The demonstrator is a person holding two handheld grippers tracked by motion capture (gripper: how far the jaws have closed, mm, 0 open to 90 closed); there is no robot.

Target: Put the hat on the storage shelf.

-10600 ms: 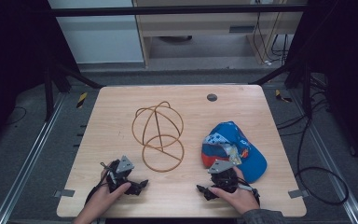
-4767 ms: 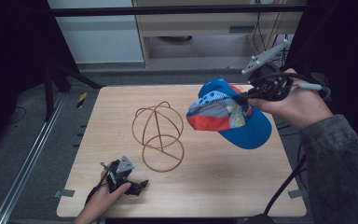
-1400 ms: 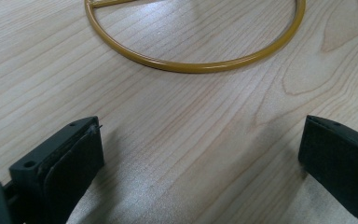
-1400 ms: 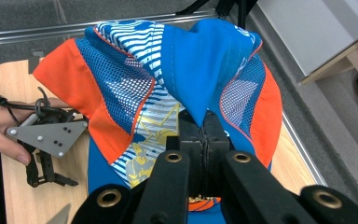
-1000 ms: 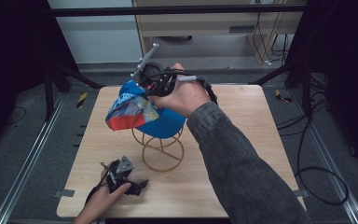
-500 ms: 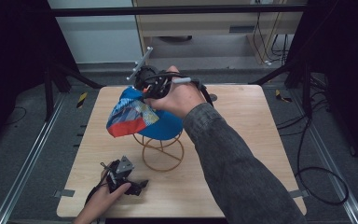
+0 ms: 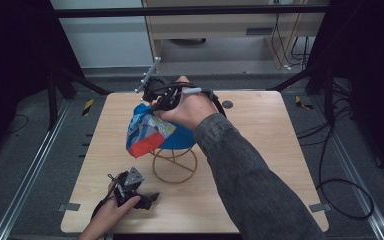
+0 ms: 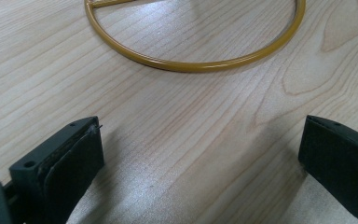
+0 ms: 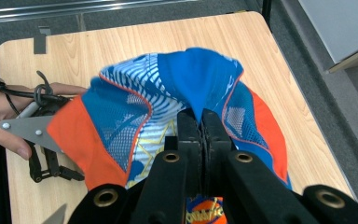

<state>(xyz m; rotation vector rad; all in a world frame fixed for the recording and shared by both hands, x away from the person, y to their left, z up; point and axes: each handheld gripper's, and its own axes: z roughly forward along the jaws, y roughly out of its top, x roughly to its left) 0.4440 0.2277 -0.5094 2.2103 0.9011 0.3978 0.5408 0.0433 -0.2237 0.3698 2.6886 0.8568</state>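
Observation:
A blue cap [image 7: 155, 132] with orange and white patterned panels hangs over the gold wire stand [image 7: 175, 167] and hides the stand's upper loops. My right gripper [image 7: 149, 106] reaches in from the right above the stand and is shut on the cap's fabric. In the right gripper view the jaws [image 9: 203, 126] pinch a fold of blue cloth of the cap [image 9: 121, 116]. My left gripper [image 7: 147, 199] lies on the table near the front left edge. Its jaws [image 8: 200, 154] stand open on bare wood, facing the stand's base ring [image 8: 191, 65].
The wooden table [image 7: 260, 150] has a small dark round hole [image 7: 227, 104] at the back right. Tape tabs mark its front corners. Metal rails and cables run along the floor on both sides. My left gripper's grey plate [image 9: 28, 128] lies beside the cap's brim.
The cap, once lying at the table's right, was lifted and carried left over the stand. In the last second it sank a little onto the stand. The left gripper stayed put.

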